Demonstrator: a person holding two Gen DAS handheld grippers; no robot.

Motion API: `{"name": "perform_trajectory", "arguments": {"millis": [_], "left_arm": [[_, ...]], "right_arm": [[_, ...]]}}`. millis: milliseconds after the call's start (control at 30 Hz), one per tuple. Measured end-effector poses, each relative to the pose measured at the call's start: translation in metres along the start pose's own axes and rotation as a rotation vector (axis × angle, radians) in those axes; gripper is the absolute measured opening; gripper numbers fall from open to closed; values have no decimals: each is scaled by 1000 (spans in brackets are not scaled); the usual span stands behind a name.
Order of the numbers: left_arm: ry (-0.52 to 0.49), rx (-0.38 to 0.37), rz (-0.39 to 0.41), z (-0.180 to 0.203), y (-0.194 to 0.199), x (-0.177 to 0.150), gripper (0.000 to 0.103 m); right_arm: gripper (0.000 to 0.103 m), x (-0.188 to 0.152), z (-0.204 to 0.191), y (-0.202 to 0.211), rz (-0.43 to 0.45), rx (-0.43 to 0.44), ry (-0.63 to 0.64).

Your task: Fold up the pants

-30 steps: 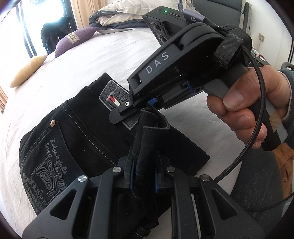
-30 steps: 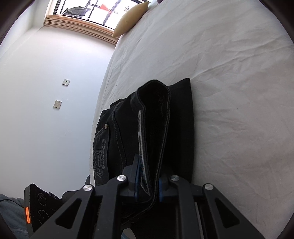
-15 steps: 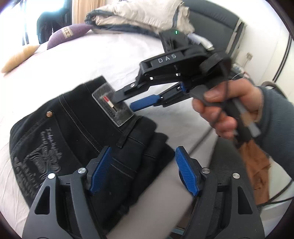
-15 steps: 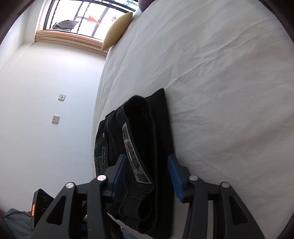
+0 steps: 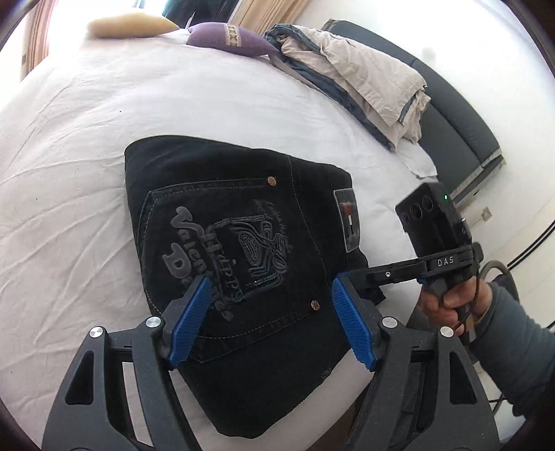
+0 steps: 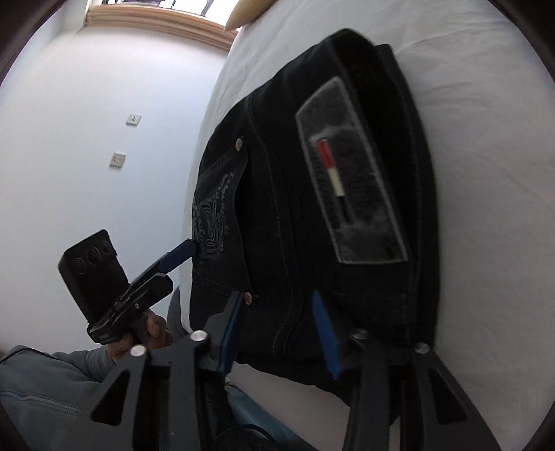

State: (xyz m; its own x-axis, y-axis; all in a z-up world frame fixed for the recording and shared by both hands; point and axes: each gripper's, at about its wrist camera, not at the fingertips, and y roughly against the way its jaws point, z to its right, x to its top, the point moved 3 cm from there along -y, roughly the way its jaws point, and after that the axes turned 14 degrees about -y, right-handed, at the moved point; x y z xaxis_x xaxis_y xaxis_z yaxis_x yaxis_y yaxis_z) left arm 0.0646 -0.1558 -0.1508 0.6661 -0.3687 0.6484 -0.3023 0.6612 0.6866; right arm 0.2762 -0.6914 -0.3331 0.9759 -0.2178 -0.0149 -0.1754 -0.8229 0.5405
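The black pants [image 5: 242, 249] lie folded into a thick, compact packet on the white bed [image 5: 86, 145], close to the near edge of the mattress. The top face shows a back pocket with grey embroidered letters [image 5: 194, 249], two copper rivets, and a grey label patch [image 5: 348, 220] near the waistband side. The left claw [image 5: 269, 322] hangs above the near part of the packet with its blue pads [image 5: 189, 322] standing wide apart; the cloth is under them, but the pads do not press on it, so this claw is open and holds nothing. The right claw [image 6: 277, 333] is at the near end of the pants, by the waistband and the lower rivet; its jaws are closing, and the dark cloth is seen between the blue pads [image 6: 326, 336], but I cannot see that the pads pinch it, so it looks not gripping. In the left wrist view, the right hand [image 5: 451, 305] holds its black device just beside the right edge of the packet, with a grey-blue sleeve [image 5: 513, 354] behind it. At the far side of the bed there are a purple cushion [image 5: 229, 38], a yellow pillow [image 5: 131, 26] and a beige folded blanket [image 5: 364, 76]. A dark headboard [image 5: 458, 114] stands behind the blanket.
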Motion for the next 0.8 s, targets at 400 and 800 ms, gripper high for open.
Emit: {"name": "perform_trajectory", "arguments": {"millis": [400, 800], "left_arm": [[116, -185, 84, -116, -31, 68, 68], [216, -430, 187, -113, 6, -32, 69]], "right_arm": [[63, 19, -33, 17, 59, 128, 23], [55, 27, 6, 9, 48, 143, -82]]}}
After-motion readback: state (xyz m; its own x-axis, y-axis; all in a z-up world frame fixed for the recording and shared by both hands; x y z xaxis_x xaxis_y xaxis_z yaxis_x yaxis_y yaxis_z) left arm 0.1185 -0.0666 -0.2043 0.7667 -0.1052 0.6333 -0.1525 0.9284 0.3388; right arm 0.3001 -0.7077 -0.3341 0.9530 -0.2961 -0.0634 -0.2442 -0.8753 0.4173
